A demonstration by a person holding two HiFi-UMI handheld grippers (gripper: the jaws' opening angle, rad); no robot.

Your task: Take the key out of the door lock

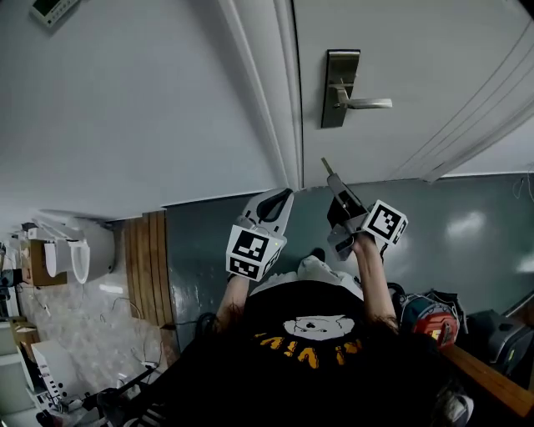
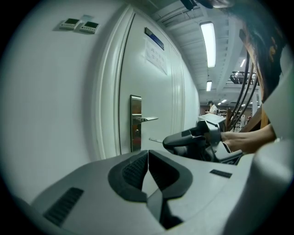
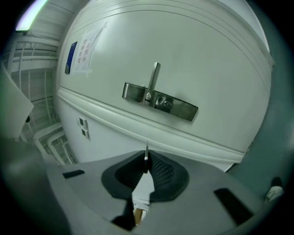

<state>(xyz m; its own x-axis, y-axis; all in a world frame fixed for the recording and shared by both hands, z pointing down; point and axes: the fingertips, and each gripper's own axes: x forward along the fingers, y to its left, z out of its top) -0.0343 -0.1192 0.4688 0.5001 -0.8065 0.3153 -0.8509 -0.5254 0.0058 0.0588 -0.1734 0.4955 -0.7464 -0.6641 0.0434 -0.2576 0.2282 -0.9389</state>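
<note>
The door's metal lock plate [image 1: 340, 87] with its lever handle [image 1: 369, 103] is ahead of me; the keyhole [image 3: 167, 104] shows with no key in it. My right gripper [image 1: 334, 179] is shut on the key [image 1: 326, 166], well back from the door. The key's thin blade [image 3: 146, 153] sticks out between the closed pads of that right gripper [image 3: 146, 161]. In the left gripper view the key [image 2: 155, 140] points toward the lock plate [image 2: 135, 123]. My left gripper [image 1: 281, 198] hangs beside the right one, shut with nothing in it, its tips [image 2: 148, 152] meeting.
The white door frame [image 1: 275, 92] runs left of the lock, with plain wall beyond and a wall control panel [image 1: 52, 8]. A paper notice [image 3: 85, 50] is stuck on the door. Wooden boards [image 1: 150, 267] and white fixtures [image 1: 88, 250] lie at the left; gear [image 1: 430, 321] at the right.
</note>
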